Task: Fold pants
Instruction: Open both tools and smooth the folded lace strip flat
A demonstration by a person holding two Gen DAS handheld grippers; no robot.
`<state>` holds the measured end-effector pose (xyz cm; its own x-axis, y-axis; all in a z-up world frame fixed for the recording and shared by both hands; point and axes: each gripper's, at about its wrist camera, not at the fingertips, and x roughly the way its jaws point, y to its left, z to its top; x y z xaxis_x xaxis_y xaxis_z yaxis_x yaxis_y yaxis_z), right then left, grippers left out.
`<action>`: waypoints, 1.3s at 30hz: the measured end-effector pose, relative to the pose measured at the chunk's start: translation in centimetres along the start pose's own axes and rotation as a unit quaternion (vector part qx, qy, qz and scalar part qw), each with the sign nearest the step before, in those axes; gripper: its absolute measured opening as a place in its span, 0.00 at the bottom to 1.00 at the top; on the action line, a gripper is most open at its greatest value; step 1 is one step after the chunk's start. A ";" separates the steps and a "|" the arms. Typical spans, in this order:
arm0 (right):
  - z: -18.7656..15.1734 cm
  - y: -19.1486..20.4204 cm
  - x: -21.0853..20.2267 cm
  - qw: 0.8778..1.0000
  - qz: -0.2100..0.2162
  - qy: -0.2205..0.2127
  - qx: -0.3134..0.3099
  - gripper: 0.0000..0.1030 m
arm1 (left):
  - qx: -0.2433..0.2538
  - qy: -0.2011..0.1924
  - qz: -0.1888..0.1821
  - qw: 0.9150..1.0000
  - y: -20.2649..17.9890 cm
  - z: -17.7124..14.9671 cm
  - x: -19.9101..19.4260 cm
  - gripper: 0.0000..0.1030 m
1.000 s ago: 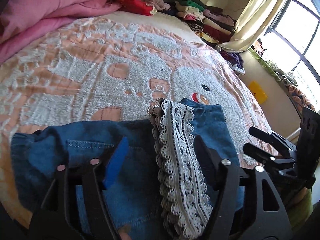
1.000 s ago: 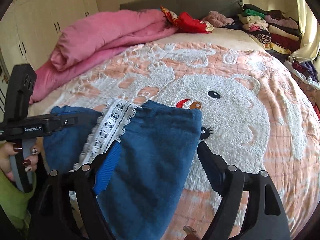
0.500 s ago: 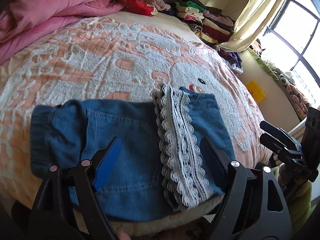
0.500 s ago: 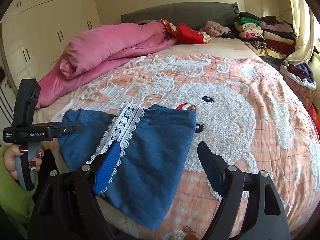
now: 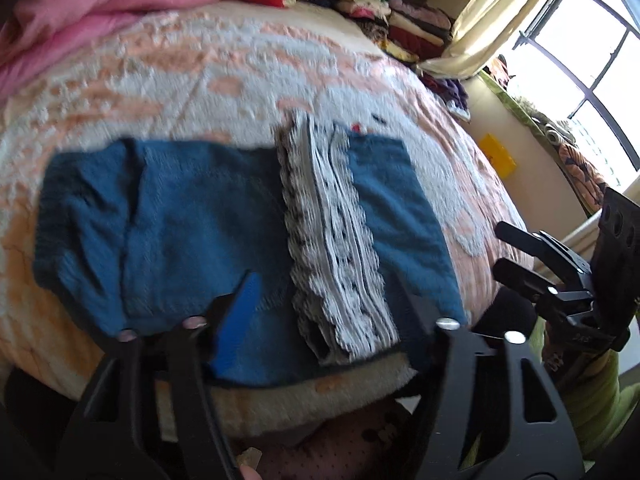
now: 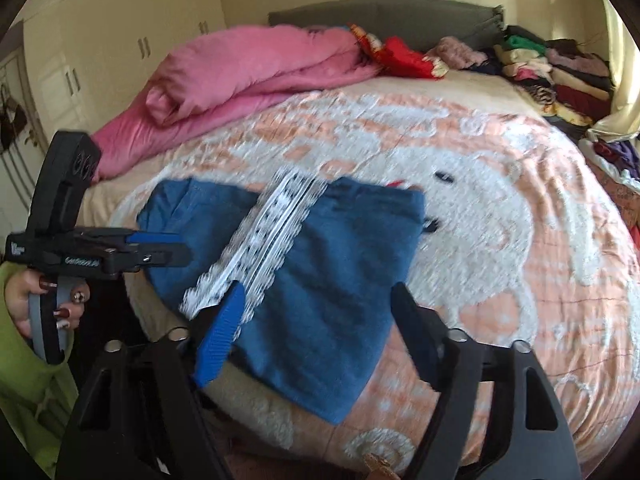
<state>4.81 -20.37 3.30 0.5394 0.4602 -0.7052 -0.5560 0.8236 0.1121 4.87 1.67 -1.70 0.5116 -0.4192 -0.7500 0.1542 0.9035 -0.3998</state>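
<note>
Pants (image 5: 192,240) of blue denim lay folded on the near edge of the bed (image 6: 500,208), doubled over so that the white lace trim (image 5: 336,248) of the cuffs ran as a stripe across the top of the bundle, with a pink quilt (image 6: 248,72) and stacks of clothes (image 6: 560,72) well apart at the far side. Judging from how neat the bundle looked, the fold itself seemed done or nearly so, and this moment read as the letting-go at the end of a fold. What came next would probably call for either one more fold across the lace stripe or simply leaving the bundle flat, so any fresh grip would have to start from the near hem. The left gripper (image 5: 320,304) hung just above the near edge of the denim, its jaws apart and having just been closing, with nothing pinched between them. The right gripper (image 6: 316,320) stood likewise over the near right part of the bundle, jaws parted and lately narrowing, clear of the cloth.
</note>
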 end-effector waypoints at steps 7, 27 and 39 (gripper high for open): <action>-1.7 1.2 2.8 0.999 0.011 0.044 -0.010 0.61 | -0.041 0.060 -0.021 0.997 0.6 -1.9 3.6 0.52; -3.3 1.5 6.1 0.993 -0.025 0.110 -0.023 0.57 | 0.049 0.043 0.062 0.996 -1.3 -3.2 2.7 0.11; -3.2 0.7 5.1 0.995 -0.017 0.101 -0.002 0.58 | 0.052 0.037 0.068 0.996 -1.8 -3.0 2.4 0.13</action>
<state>5.19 -18.47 -2.44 0.4204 0.3564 -0.8344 -0.5426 0.8358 0.0837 3.28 -1.20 -4.35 0.4699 -0.2952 -0.8319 0.1762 0.9548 -0.2393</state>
